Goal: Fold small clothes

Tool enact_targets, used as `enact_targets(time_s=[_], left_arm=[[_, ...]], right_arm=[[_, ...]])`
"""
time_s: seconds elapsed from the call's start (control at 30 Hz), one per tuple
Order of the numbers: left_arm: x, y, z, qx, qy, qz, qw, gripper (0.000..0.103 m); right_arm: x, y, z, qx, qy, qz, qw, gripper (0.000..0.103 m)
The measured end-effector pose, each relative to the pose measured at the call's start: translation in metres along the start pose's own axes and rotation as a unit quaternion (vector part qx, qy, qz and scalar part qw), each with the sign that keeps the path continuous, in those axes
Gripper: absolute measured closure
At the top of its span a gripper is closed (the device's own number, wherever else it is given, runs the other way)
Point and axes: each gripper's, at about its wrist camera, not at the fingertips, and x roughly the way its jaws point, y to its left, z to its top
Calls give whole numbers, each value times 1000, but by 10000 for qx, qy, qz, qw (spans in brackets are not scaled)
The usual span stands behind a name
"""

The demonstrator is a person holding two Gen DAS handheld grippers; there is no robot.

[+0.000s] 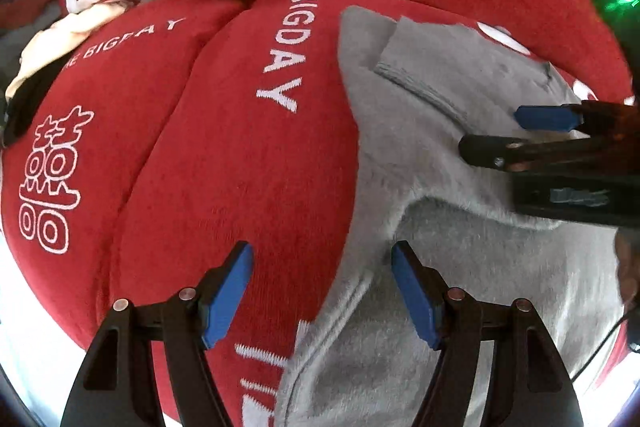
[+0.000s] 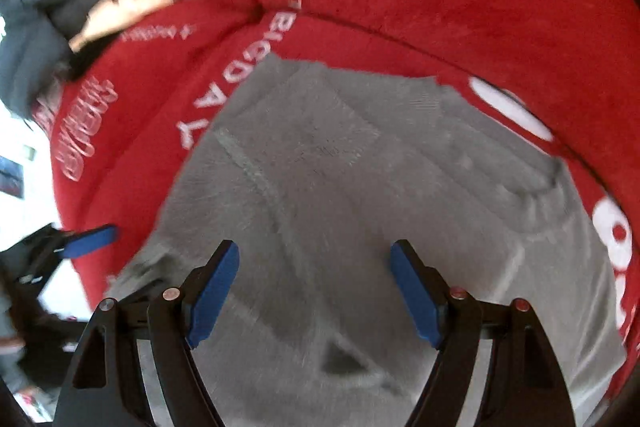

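Red plush sofa [image 1: 248, 163]: a deep-pile red seat cushion printed with white lettering and a white double-happiness emblem filled both views and served as the work surface; its give suggested a poor base for pressing sharp creases.

Grey fleece garment [image 1: 440, 267]: the small, fuzzy grey piece of clothing lay spread on the right-hand seat cushion, partly doubled over itself, with a ribbed hem band near its top and a paler stitched seam running along its lower left edge. In the right wrist view the garment [image 2: 340, 187] covered most of the cushion under the jaws.

Handling: the fabric looked light, soft and limp, likely to sag and drag on the plush instead of sliding; nothing about it appeared fragile or slippery.

Where to grip: a seamed edge or corner, such as the hem band or the lower left border, seemed the best purchase, since the thicker stitching would give the pads more to bite on than a single fleece layer.

Left gripper [image 1: 322, 295]: black with blue pads, it hovered over the garment's left edge, jaws apart and holding nothing.

Right gripper [image 2: 316, 291]: likewise spread wide above the middle of the cloth, empty; from the left wrist view the right gripper [image 1: 516, 135] reached in from the right just over the fleece, and contact could not be told.

Clutter: beige and dark clothes [image 1: 52, 51] sat piled at the cushion's far left.
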Motion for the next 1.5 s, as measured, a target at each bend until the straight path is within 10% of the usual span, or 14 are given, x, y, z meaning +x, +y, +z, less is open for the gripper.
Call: enact_targets(time_s=[0.03, 0.1, 0.2, 0.37, 0.5, 0.57, 0.73, 0.87, 1.0, 1.2, 1.43, 1.5], left_arm=[[1, -1, 3, -24, -27, -18, 10000, 31], [0, -5, 11, -17, -113, -16, 9999, 31], [2, -18, 21, 44, -191, 158, 9997, 31], [9, -15, 28, -428, -113, 229, 9988, 31], [10, -10, 26, -527, -78, 210, 9984, 31], [9, -8, 27, -499, -71, 189, 9985, 31], [6, -3, 27, -515, -79, 59, 9986, 31], [9, 5, 26, -576, -51, -53, 9983, 31], [9, 16, 21, -702, -49, -218, 9973, 31], [10, 20, 19, -766, -158, -395, 9962, 31], [8, 24, 24, -906, -113, -645, 9937, 31], [5, 31, 24, -1041, -150, -618, 9925, 31]], right_arm=[[4, 3, 2, -57, -24, -290, 9996, 28], [-6, -1, 5, 134, -249, -375, 9989, 93], [-41, -41, -2, 1345, -773, 11, 9879, 93], [-94, -142, -84, 3503, -1486, 435, 9238, 93], [-67, -207, -167, 4847, -853, 884, 8660, 81], [-65, -215, -192, 5065, -347, 441, 8604, 63], [-107, -167, -180, 4343, -810, 766, 8939, 63], [-76, -112, -83, 2838, -570, 1869, 9388, 63], [-18, -47, 31, 1321, -299, 2030, 9698, 58], [42, 7, 117, -43, 141, 1507, 9885, 58], [73, 8, 123, -85, 799, 1305, 9882, 59], [75, 10, 124, -41, 1042, 1674, 9803, 96]])
